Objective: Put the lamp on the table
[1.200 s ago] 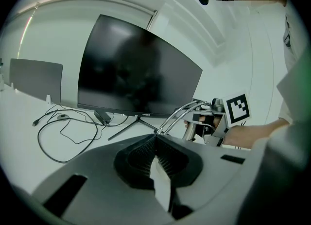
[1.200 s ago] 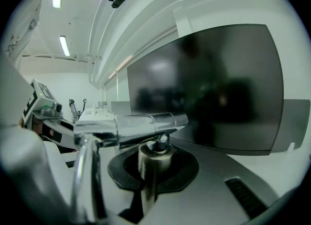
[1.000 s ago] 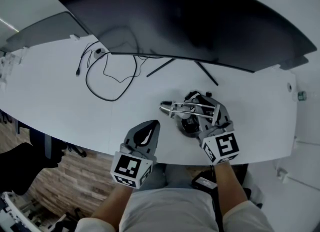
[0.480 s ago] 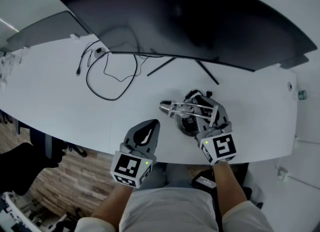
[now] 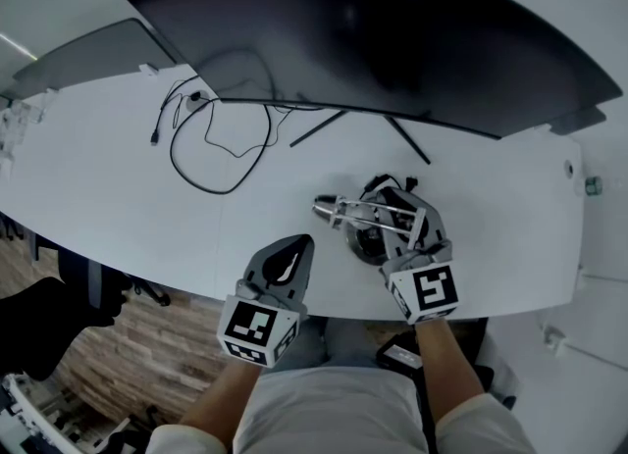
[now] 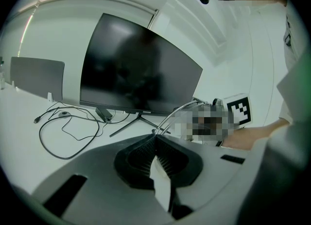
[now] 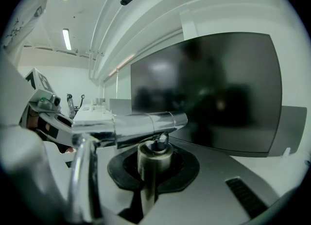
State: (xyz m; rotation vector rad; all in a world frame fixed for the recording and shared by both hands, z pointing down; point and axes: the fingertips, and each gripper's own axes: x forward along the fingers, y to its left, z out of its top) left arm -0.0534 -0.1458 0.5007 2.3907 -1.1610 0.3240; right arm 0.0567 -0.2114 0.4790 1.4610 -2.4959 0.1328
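Head view showed the left gripper, jaws pressed together and empty, over the white desk's near edge. Right of it, the right gripper clamped the chrome metal lamp's stem.

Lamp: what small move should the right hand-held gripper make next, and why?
Probably open its jaws and release: the right hand-held gripper is shut on the lamp, on its chrome post, and the base appears to rest on the table.
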